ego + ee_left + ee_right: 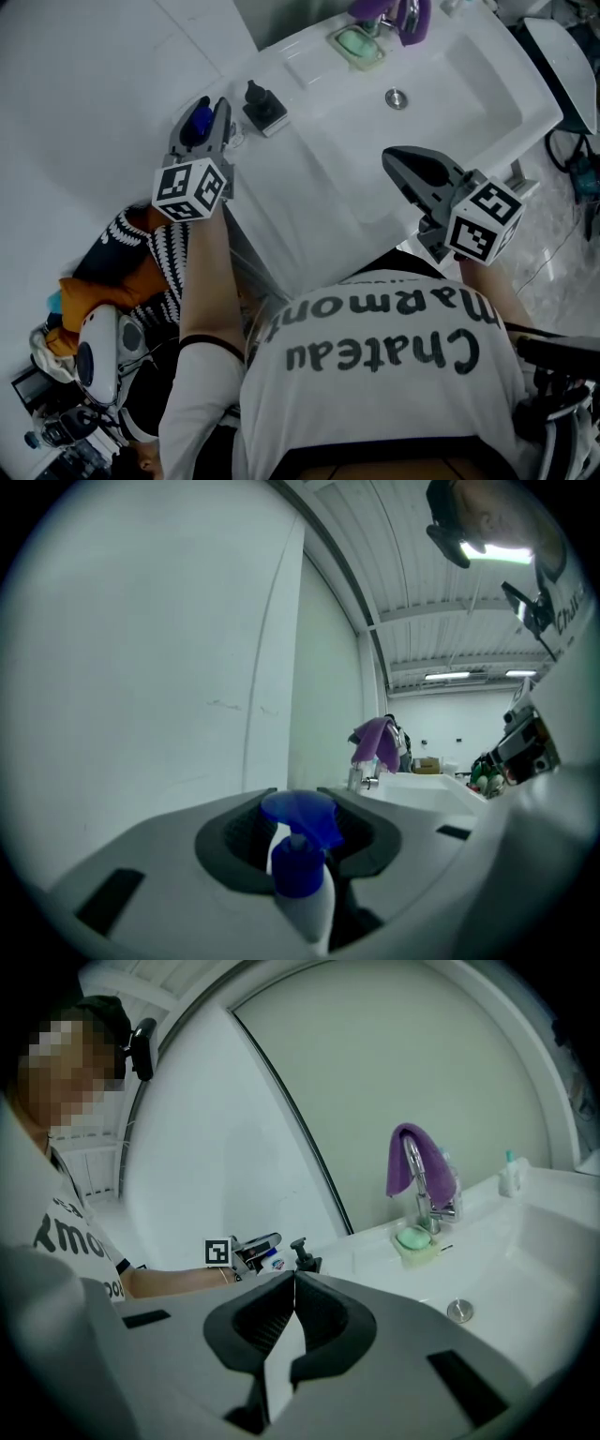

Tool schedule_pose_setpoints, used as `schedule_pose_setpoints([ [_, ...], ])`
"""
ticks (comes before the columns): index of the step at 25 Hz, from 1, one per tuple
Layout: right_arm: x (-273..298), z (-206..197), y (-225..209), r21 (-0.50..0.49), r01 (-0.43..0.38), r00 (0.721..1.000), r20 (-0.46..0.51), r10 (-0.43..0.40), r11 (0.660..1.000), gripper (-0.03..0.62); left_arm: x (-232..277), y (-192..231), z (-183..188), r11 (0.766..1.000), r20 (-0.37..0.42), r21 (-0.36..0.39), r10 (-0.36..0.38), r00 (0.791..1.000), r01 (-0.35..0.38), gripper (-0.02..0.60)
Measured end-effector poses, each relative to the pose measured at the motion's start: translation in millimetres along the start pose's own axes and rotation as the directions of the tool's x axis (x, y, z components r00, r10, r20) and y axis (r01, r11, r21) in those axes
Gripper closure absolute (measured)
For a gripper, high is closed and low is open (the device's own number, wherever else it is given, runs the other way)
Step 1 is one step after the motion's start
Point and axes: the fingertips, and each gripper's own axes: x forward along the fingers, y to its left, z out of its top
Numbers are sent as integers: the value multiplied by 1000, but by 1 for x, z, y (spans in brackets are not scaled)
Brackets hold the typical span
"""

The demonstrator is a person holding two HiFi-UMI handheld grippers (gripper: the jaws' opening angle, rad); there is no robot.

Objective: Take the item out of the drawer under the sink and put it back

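– White vanity counter [319, 187] against a pale wall [141, 667], with the basin [469, 84] sunk toward its right end. Where's the item?

– Out of the drawer, by the look of it. The left gripper [202, 111] has a spray bottle [197, 124], white body and blue trigger head, pinched between its pads at the counter's left edge. I can't make out the drawer itself in any view.

– And the other claw?

– The right gripper [394, 159] hangs over the counter's front edge, jaws pressed together on nothing.

– So what could spoil the return?

– Three things, I'd judge. A black pump dispenser [262, 108] stands just beside the left claw, near the counter's left rear corner. A swing toward the basin would tip it. Second, the bottle has to go down past the counter's left front corner. The hold looks high, near the neck, so a knock on that edge could twist the bottle in the pads or drop it. Third, if the drawer needs pulling or steadying, the closed right claw must spread first, and a rushed reach might only shove the drawer front.

– What about the soap dish [356, 42] and the purple cloth [389, 14] on the tap?

– Both sit at the rear edge, well apart from the two claws. No threat.
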Motion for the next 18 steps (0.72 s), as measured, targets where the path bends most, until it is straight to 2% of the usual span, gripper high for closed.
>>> schedule_pose_setpoints([
  [18,-8,3,-5,7,42,999,11,-42,999,582,20,9,5,1000,14,10,18,1000,-19,449],
])
